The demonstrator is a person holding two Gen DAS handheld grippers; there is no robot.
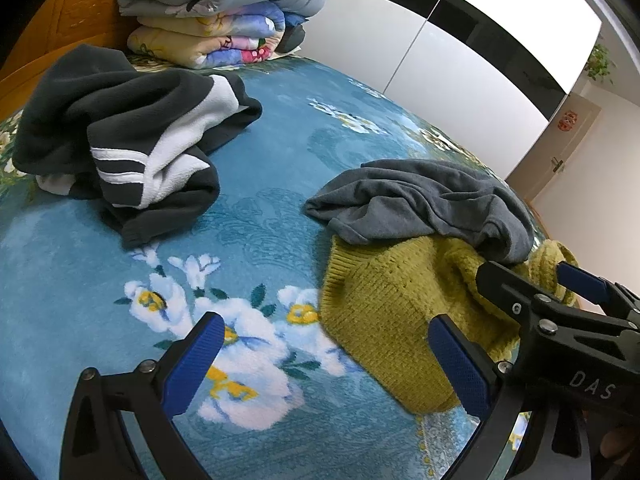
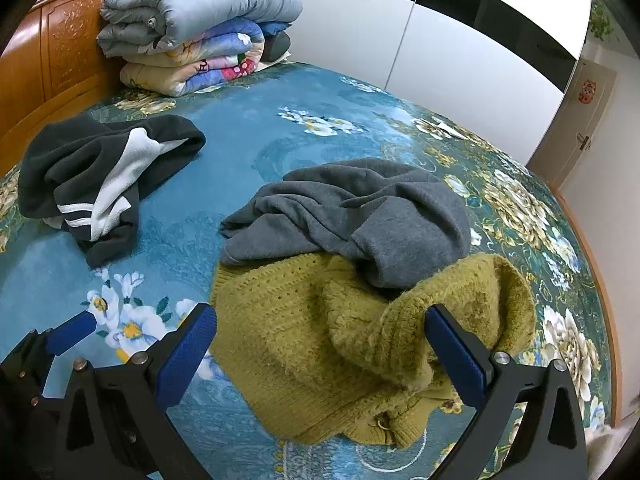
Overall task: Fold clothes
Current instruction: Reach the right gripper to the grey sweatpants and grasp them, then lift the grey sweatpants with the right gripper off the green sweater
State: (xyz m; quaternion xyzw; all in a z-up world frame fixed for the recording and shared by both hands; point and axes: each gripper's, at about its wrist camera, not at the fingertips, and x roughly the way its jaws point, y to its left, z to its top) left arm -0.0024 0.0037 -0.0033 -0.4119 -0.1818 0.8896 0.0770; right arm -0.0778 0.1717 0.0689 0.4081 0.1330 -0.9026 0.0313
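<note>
Wide bed [image 2: 256, 128] under a teal floral cover, filling both views, with a carved wooden headboard [image 2: 68, 44] at the far left. White wardrobe doors [image 2: 460, 52] behind the bed. Stack of folded quilts [image 2: 192, 28] at the head of the bed, grey one on top, patterned ones below. Crumpled dark fleece garment with white stripes [image 1: 128, 140] on the left part of the cover, well apart from the other clothes. Olive-green knitted sweater [image 2: 304, 352] bunched near the front edge, with a grey sweatshirt [image 2: 360, 208] heaped partly on top of its far side. Left hand-held gripper [image 1: 324, 364] tilted downward above the cover, jaws fully apart, nothing between the blue pads; right finger [image 1: 460, 368] over the sweater's near-left edge. Right hand-held gripper [image 2: 320, 348] also angled down, jaws fully apart around the sweater's fuzzy folds, not clamped; right pad just beside a raised fold, contact impossible to tell. Both tools side by side.
</note>
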